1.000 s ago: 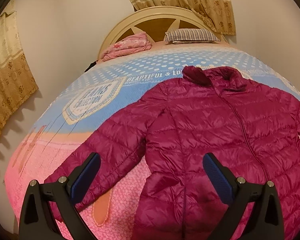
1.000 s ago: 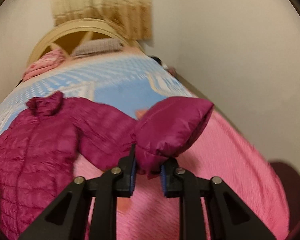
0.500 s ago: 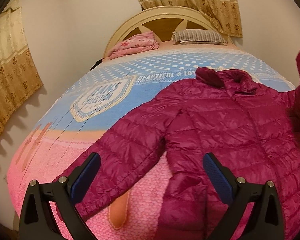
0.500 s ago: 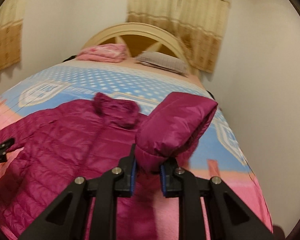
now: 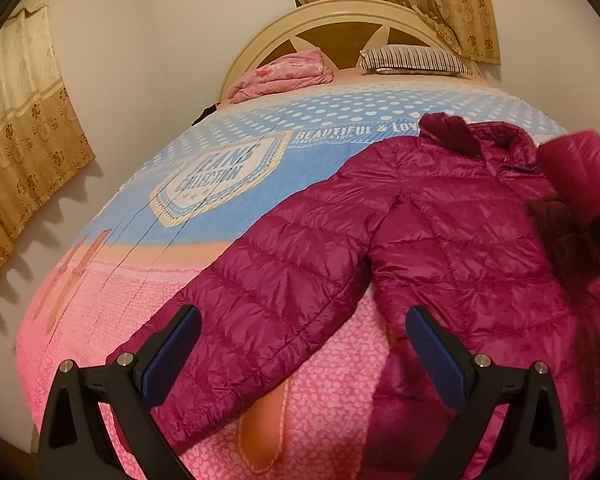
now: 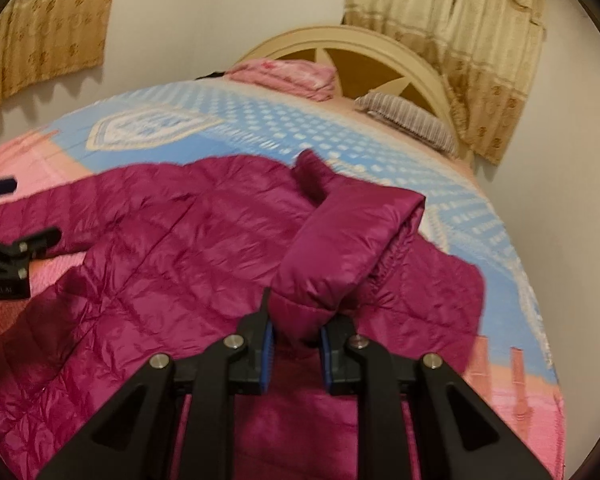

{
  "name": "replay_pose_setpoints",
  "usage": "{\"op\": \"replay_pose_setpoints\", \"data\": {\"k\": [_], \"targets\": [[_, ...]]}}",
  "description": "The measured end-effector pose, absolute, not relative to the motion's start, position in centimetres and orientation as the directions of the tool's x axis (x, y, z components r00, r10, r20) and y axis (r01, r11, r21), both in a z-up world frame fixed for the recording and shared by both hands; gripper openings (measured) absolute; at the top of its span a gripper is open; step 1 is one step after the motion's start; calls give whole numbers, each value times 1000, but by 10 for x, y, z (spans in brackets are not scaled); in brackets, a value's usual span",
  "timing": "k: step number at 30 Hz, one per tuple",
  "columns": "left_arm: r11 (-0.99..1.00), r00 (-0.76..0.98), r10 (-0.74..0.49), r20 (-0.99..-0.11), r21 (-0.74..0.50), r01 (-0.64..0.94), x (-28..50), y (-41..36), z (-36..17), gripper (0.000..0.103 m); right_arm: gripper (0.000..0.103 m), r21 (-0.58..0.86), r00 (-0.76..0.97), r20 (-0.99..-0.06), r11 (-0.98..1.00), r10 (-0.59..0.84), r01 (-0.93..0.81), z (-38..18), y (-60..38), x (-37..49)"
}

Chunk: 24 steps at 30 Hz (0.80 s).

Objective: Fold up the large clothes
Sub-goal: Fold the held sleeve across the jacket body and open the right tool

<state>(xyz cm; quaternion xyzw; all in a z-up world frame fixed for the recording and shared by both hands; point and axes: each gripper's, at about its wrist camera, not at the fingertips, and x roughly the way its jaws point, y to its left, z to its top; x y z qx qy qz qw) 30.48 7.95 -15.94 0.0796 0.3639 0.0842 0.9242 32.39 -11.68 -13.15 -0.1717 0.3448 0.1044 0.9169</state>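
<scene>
Right wrist view: right gripper (image 6: 294, 340) has its fingers pinching the cuff end of one sleeve (image 6: 348, 240), held over the chest of the magenta puffer jacket (image 6: 172, 264). Jacket lies front up across the foot half of the bed (image 5: 100, 280), collar toward the headboard. Left gripper (image 5: 302, 354) hovers with fingers spread and empty over the other sleeve (image 5: 260, 300). Judged light, soft, slippery (shiny quilted shell); grip cuffs or hem. Pink blanket (image 5: 284, 76) and striped pillow (image 5: 416, 60) sit well apart at the head edge; nothing obstructs.
</scene>
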Motion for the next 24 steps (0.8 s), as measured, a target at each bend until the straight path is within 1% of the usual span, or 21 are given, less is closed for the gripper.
{"op": "replay_pose_setpoints", "data": {"k": [9,11,13,14,15,16,21,24], "targets": [[966,687,243,-685,234,-108,320,88,-176,102,22,-240,694,-712,889,112,-390,-173,-90,322],[963,679,253,-689,246,-109,323,88,-179,102,27,-230,683,-722,892,112,-388,-178,-89,322],[961,672,259,-694,253,-110,325,88,-181,102,43,-198,669,-731,897,133,-396,-182,-89,321],[961,670,262,-695,255,-111,326,88,-182,102,61,-181,664,-731,895,156,-409,-182,-89,319],[960,669,265,-695,258,-113,327,88,-182,102,74,-175,668,-724,891,171,-418,-181,-87,316],[958,668,270,-693,263,-115,328,88,-182,102,76,-177,675,-715,887,182,-427,-179,-85,311],[952,662,292,-690,277,-132,328,90,-176,102,76,-165,659,-708,847,255,-505,-170,-71,288],[949,672,300,-677,282,-138,326,88,-168,102,76,-167,664,-702,847,257,-505,-163,-75,272]]}}
